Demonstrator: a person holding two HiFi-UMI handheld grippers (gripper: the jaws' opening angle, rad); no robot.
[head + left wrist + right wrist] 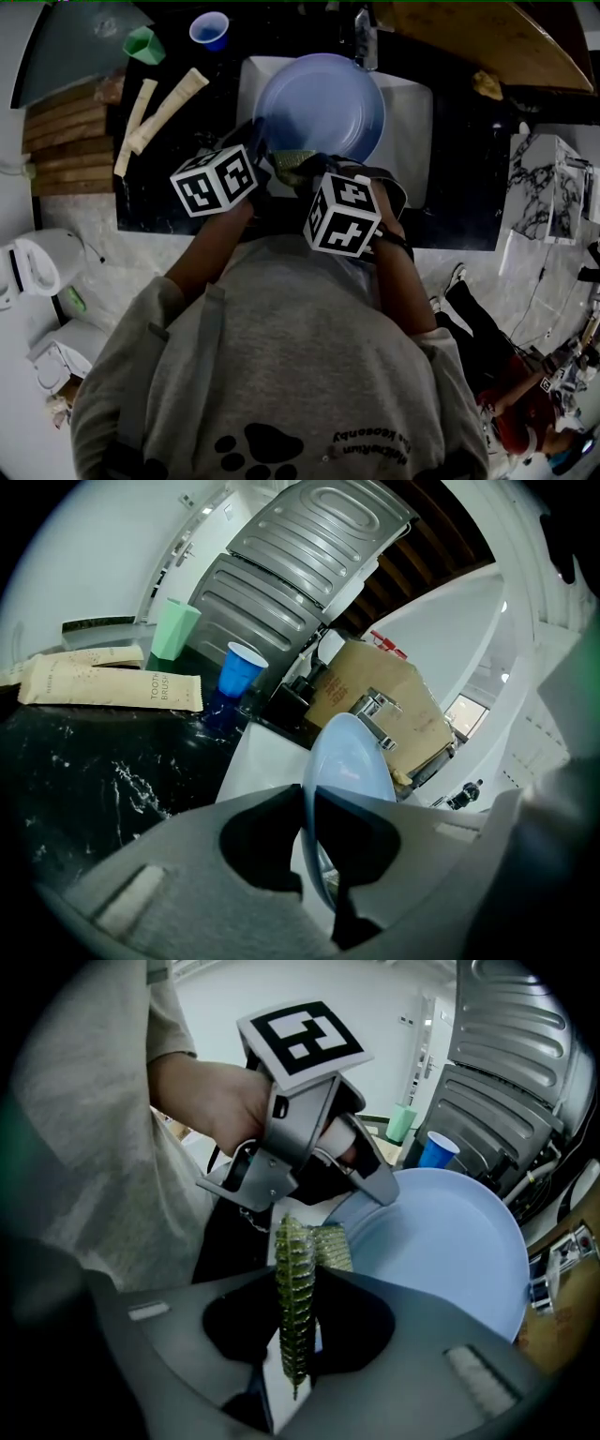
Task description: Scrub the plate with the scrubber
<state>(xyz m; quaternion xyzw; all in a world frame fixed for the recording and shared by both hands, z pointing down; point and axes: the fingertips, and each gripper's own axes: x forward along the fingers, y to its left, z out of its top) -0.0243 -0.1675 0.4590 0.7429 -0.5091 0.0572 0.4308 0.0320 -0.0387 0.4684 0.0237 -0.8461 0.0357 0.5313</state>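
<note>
1. Plate: light blue, gripped at its near rim and seen edge-on between the left fingers. It rises beyond the fingertips over the white sink.
2. Left gripper: fingers pressed onto the plate's rim, one on each face, with almost no gap between them.
3. Right gripper: fingers pinching a green ribbed scrubber edge-on. The scrubber's far end sticks out past the fingertips, at the plate's lower rim; whether it touches cannot be told.
4. Relation of tools: the plate's hollow face opens ahead and to the right of the right fingertips. The left gripper's jaws sit just beyond the scrubber's tip.
5. Step in hand (judgement): plate steadied, scrubber brought to its edge; scrubbing is at its start or between strokes.
6. Next move (judgement): calls for laying the scrubber against the hollow face and sweeping it away from the fingertips. The left pinch must hold firm, since a thin rim may slip.
7. Bystanders: blue cup, green cup and toothbrush packets lie on the dark counter, well apart from the left fingers.
</note>
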